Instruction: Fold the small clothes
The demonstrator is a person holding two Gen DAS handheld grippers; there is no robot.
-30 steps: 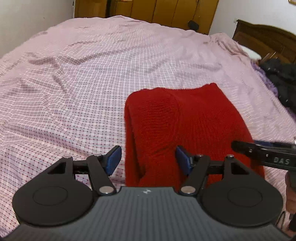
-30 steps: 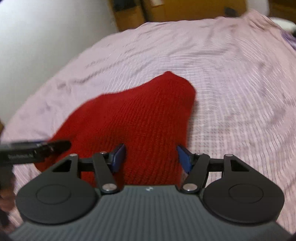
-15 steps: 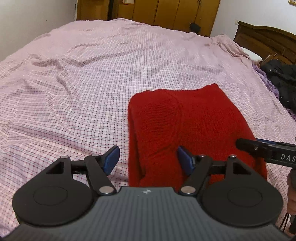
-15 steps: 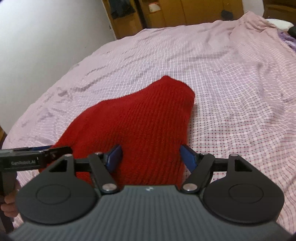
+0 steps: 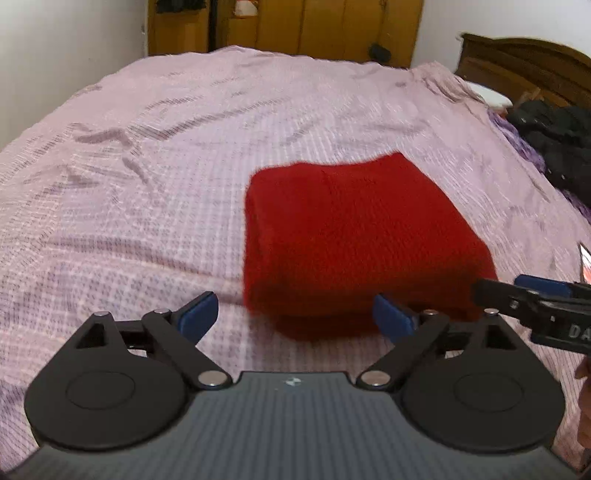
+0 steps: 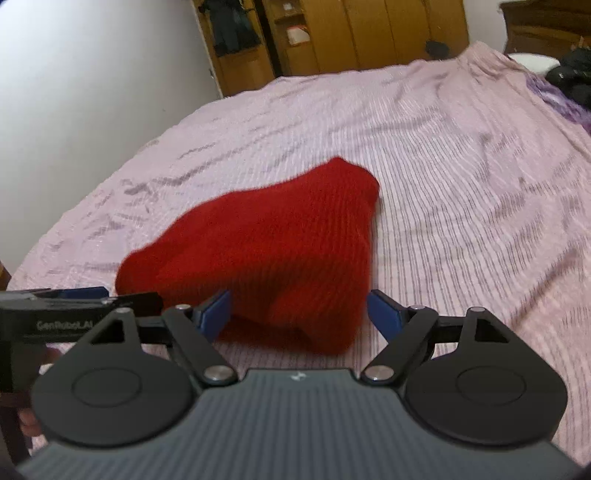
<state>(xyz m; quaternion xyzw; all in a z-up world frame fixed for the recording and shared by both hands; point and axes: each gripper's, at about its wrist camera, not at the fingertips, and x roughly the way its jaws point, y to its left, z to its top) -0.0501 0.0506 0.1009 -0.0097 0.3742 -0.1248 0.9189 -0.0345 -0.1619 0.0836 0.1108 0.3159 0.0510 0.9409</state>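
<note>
A red knitted garment lies folded into a thick rectangle on the pink checked bedsheet. My left gripper hovers just in front of its near edge, jaws opening wide, nothing between the blue pads. In the right wrist view the same red garment lies ahead of my right gripper, whose jaws are also opening and hold nothing. Each gripper shows at the edge of the other's view: the right one at the right, the left one at the left.
The pink bedsheet spreads wide on all sides. A dark heap of clothes and a purple cloth lie at the right by the wooden headboard. Wooden wardrobes stand behind the bed. A white wall is at the left.
Both grippers have drawn back from the red garment and opened wider. The garment now lies wholly ahead of the fingertips, released on the bed.
</note>
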